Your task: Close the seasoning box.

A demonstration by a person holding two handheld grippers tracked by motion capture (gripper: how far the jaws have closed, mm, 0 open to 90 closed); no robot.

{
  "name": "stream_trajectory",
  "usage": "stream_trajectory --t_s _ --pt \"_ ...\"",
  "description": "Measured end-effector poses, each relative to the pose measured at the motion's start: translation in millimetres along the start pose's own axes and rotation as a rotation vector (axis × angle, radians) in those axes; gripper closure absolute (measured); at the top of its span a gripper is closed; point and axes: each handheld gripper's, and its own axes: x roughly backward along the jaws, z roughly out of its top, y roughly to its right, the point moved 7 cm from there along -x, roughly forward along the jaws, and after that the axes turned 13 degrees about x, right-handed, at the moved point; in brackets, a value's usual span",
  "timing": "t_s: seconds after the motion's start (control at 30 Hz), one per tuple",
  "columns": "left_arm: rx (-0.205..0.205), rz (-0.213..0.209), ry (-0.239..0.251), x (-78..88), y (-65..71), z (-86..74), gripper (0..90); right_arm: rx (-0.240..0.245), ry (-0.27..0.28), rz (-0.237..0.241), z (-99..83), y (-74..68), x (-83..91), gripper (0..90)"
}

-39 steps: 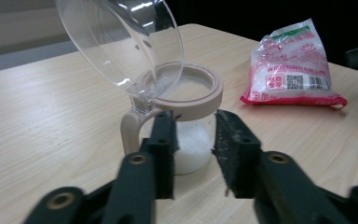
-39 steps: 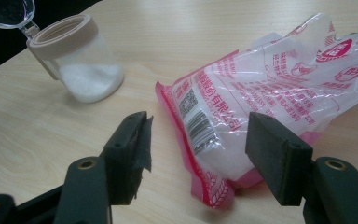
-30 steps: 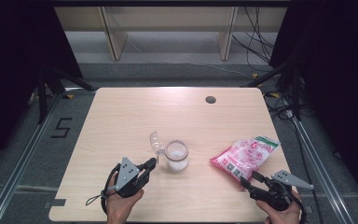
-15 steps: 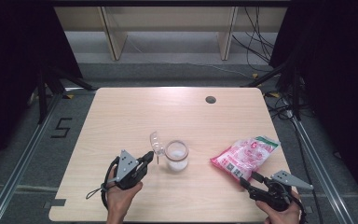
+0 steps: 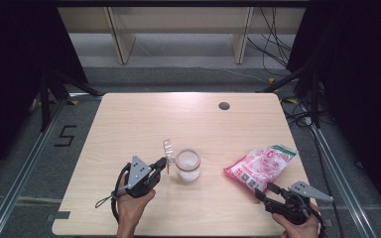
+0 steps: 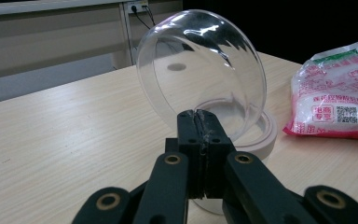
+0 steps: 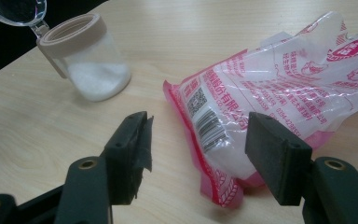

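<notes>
A small jar (image 5: 187,166) with a beige collar and white powder inside stands near the table's middle. Its clear domed lid (image 5: 167,147) stands tipped open on the jar's left side. My left gripper (image 5: 162,163) is shut on the lid's lower edge; in the left gripper view the jaws meet against the dome (image 6: 200,60). A pink and clear bag (image 5: 262,166) lies to the right. My right gripper (image 5: 264,191) stands open just in front of the bag's near corner (image 7: 270,79), touching nothing. The jar (image 7: 91,60) shows beyond it.
The light wooden table (image 5: 178,114) has a round dark hole (image 5: 223,105) near its far edge. Shelving and cables lie on the floor behind. Dark frames stand at both sides of the table.
My left gripper has edged slightly away from the front edge, still at the lid. The lid stays tipped open. The right gripper and the bag have not moved.
</notes>
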Motion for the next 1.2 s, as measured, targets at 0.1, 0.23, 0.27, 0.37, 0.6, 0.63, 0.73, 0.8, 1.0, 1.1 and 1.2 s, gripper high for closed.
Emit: stream_trajectory --t_s 0.1,0.23,0.27,0.37,0.6,0.63,0.73,0.8,1.0,1.1,1.2 --pt "-0.001 -0.008 0.004 -1.4 2.6 0.7 88.2 0.008 -0.002 -0.006 -0.2 0.8 0.2 40.3" --pt "-0.006 -0.01 -0.007 -3.0 5.7 -0.7 87.5 0.002 0.001 0.001 0.1 0.8 -0.5 40.3" --pt "-0.008 -0.014 -0.005 -3.4 6.8 -0.4 87.5 0.014 0.002 0.002 0.2 1.3 -0.7 40.3" --pt "-0.012 -0.019 -0.003 -3.7 9.4 1.0 87.5 -0.007 -0.015 0.006 -0.7 -1.0 1.1 40.4" --pt "-0.024 -0.039 -0.01 -6.8 15.9 0.9 87.0 0.043 0.013 -0.01 0.5 4.8 -0.3 40.3" --pt "-0.023 -0.046 -0.004 -7.3 18.0 0.7 86.9 0.045 0.018 -0.01 0.7 5.3 -0.5 40.3" --pt "-0.014 -0.075 -0.001 -7.2 22.1 -0.7 85.4 0.028 0.011 0.0 0.1 3.7 -1.2 40.2" --pt "-0.012 -0.078 -0.008 -5.1 22.7 -2.3 81.4 0.019 0.01 -0.002 0.4 2.9 -0.9 40.3" --pt "0.01 -0.114 -0.012 3.2 26.0 -7.2 67.4 0.003 -0.015 0.005 0.3 -0.5 -0.7 40.2" --pt "0.026 -0.135 -0.02 6.5 29.1 -10.6 62.3 0.05 -0.001 -0.006 1.1 3.1 -3.4 40.2" --pt "0.034 -0.149 -0.038 8.6 32.8 -15.1 57.2 0.052 0.005 -0.005 2.0 2.9 -3.5 40.2"
